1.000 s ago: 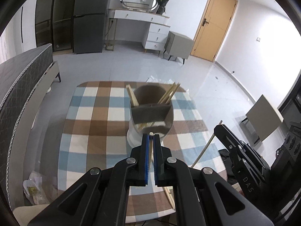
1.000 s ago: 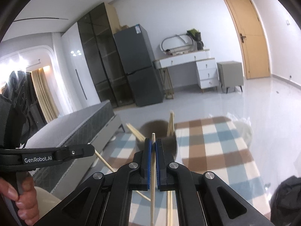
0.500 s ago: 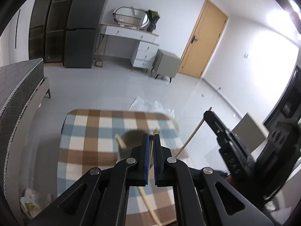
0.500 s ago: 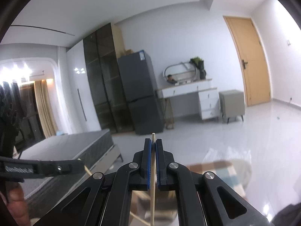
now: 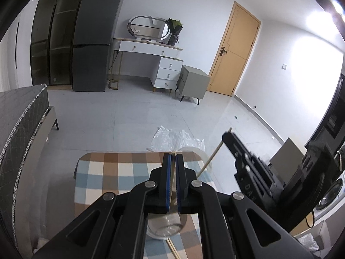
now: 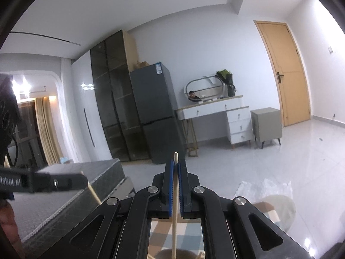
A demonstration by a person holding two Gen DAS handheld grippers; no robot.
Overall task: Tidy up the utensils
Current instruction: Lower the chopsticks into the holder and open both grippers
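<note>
My left gripper (image 5: 172, 157) is shut on a pale wooden chopstick (image 5: 171, 181) whose tip pokes out just past the pads. Below its jaws, the round utensil holder (image 5: 166, 226) stands on the checked tablecloth (image 5: 107, 172), mostly hidden. More chopsticks (image 5: 172, 248) lie beside the holder. My right gripper (image 6: 176, 164) is shut on a second chopstick (image 6: 175, 194), held above the holder's rim (image 6: 183, 253). In the left wrist view the right gripper (image 5: 243, 157) shows at the right with its chopstick (image 5: 210, 158) slanting down. In the right wrist view the left gripper (image 6: 54, 181) shows at the left.
A grey bed (image 5: 21, 125) runs along the table's left side. A crumpled plastic sheet (image 5: 176, 138) lies on the floor beyond the table. A fridge (image 5: 94, 43), a white dressing table (image 5: 155, 56), a bedside cabinet (image 5: 192, 82) and a door (image 5: 235, 51) line the far wall. A hand (image 6: 8, 226) holds the left gripper.
Both grippers have risen with their chopsticks still clamped. The holder and table have slid down under the jaws, and both views now show more of the room.
</note>
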